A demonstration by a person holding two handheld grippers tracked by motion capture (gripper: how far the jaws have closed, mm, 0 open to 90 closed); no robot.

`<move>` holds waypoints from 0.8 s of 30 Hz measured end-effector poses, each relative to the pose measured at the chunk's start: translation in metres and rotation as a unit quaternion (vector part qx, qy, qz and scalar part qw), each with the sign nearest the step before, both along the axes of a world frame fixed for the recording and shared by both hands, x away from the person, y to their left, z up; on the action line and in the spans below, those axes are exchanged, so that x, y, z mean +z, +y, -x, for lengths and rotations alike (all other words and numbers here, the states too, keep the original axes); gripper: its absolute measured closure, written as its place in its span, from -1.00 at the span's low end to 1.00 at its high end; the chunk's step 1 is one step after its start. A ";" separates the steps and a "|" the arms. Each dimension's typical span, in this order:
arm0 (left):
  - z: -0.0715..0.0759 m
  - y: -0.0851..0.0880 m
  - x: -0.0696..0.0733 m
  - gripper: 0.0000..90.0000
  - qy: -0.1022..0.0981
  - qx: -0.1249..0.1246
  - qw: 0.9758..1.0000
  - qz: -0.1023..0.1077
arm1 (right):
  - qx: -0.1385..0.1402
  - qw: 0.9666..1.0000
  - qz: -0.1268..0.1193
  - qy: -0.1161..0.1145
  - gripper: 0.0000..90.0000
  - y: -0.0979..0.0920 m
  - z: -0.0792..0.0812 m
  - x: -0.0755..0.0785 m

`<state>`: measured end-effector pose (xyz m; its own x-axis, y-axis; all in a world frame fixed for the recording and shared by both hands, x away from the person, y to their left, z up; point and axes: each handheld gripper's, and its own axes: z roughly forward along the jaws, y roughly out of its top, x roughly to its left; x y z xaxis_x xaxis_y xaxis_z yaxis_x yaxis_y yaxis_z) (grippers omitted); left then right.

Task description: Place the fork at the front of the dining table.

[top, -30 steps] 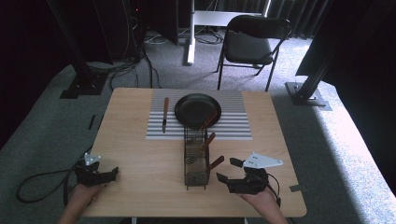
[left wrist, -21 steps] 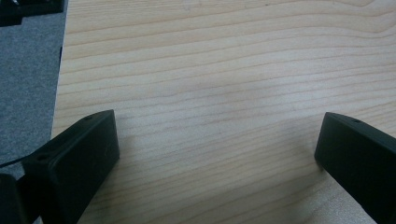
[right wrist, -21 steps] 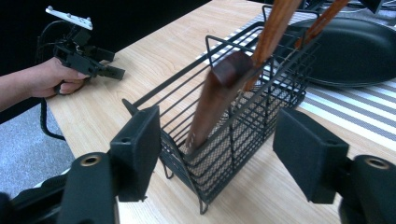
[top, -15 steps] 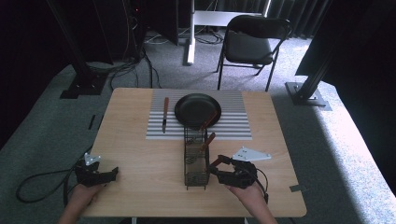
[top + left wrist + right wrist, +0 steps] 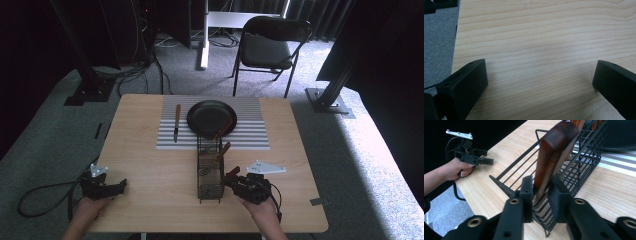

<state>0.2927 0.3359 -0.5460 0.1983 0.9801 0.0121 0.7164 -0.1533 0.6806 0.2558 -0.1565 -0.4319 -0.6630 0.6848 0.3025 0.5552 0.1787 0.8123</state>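
A black wire basket [image 5: 210, 170] stands on the wooden table [image 5: 150, 165] with several wooden-handled utensils in it. My right gripper [image 5: 232, 177] is at the basket's right side. Its jaws have just been closing, and both pads now press on the brown wooden handle [image 5: 554, 157] that sticks out of the basket [image 5: 584, 162]; the right gripper [image 5: 541, 188] is shut on that handle. My left gripper [image 5: 119, 185] rests near the table's left front edge. It [image 5: 540, 82] is open over bare wood with nothing between its jaws, and it [image 5: 487, 161] is also seen far off in a hand.
A grey striped mat [image 5: 250, 131] lies at the back of the table with a black plate [image 5: 205, 115] on it and a wooden-handled knife [image 5: 176, 121] beside the plate. A black chair [image 5: 267, 50] stands behind the table. Cables trail off the front left corner.
My right gripper moved left to the basket and its jaws closed on the wooden handle sticking out of it. The left gripper stayed where it was.
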 end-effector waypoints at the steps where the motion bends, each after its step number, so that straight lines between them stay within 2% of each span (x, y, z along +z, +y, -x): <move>1: 0.000 0.000 0.000 -1.00 -0.001 0.001 1.000 0.001 | -0.001 1.000 -0.002 0.004 0.68 0.000 0.000 0.000; 5: 0.000 0.000 0.000 -1.00 0.000 0.000 1.000 0.001 | -0.005 1.000 -0.009 0.008 0.69 0.000 0.002 0.000; 9: 0.000 0.000 0.000 -1.00 0.000 0.000 1.000 0.001 | -0.001 1.000 -0.007 0.009 0.79 0.000 0.003 0.001; 13: 0.000 0.000 0.000 -1.00 0.000 0.000 1.000 0.000 | 0.000 1.000 0.001 0.000 0.79 0.001 0.004 0.003; 15: 0.000 0.000 0.000 -1.00 0.000 0.000 1.000 0.000 | 0.001 1.000 -0.006 -0.001 0.80 0.000 0.005 0.004; 18: 0.000 0.000 0.000 -1.00 -0.001 0.001 1.000 0.001 | -0.003 1.000 -0.009 -0.015 0.80 -0.002 0.007 0.011; 21: 0.000 0.000 0.000 -1.00 0.000 0.000 1.000 0.000 | -0.003 1.000 -0.013 -0.018 0.80 -0.004 0.007 0.015; 24: 0.000 0.000 0.000 -1.00 -0.001 0.000 1.000 0.000 | 0.001 0.999 -0.018 -0.030 0.80 -0.007 0.008 0.026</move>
